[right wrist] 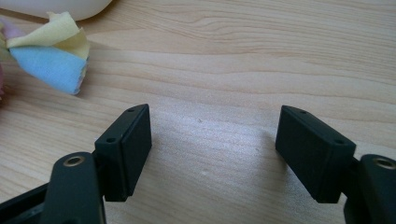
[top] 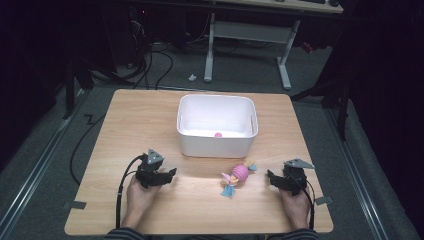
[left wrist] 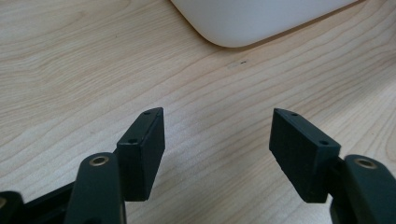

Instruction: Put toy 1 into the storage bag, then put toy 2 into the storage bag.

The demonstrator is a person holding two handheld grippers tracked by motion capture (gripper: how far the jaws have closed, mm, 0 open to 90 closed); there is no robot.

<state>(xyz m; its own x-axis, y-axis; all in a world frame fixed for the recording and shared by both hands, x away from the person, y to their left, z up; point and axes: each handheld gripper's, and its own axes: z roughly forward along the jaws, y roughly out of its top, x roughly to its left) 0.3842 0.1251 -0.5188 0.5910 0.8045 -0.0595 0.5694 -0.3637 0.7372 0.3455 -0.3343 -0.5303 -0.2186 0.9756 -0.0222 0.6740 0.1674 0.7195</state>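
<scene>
A candy-shaped soft toy (top: 236, 177), pink in the middle with blue and yellow cloth ends, lies on the wooden table (top: 125, 125) just in front of a white bin (top: 218, 125). One blue and yellow end of the toy (right wrist: 51, 51) lies at the upper left of the right gripper view. My left gripper (top: 170, 173) rests low at the front left, open, with bare wood between its jaws (left wrist: 217, 149). My right gripper (top: 270, 176) sits at the front right, open and empty (right wrist: 212, 149), a short way right of the toy.
A small pink object (top: 218, 134) lies inside the white bin, whose rounded corner (left wrist: 243, 28) lies ahead of the left gripper. The table's front edge runs just behind both hands. Beyond the far edge stand a desk frame (top: 250, 35) and cables on the floor.
</scene>
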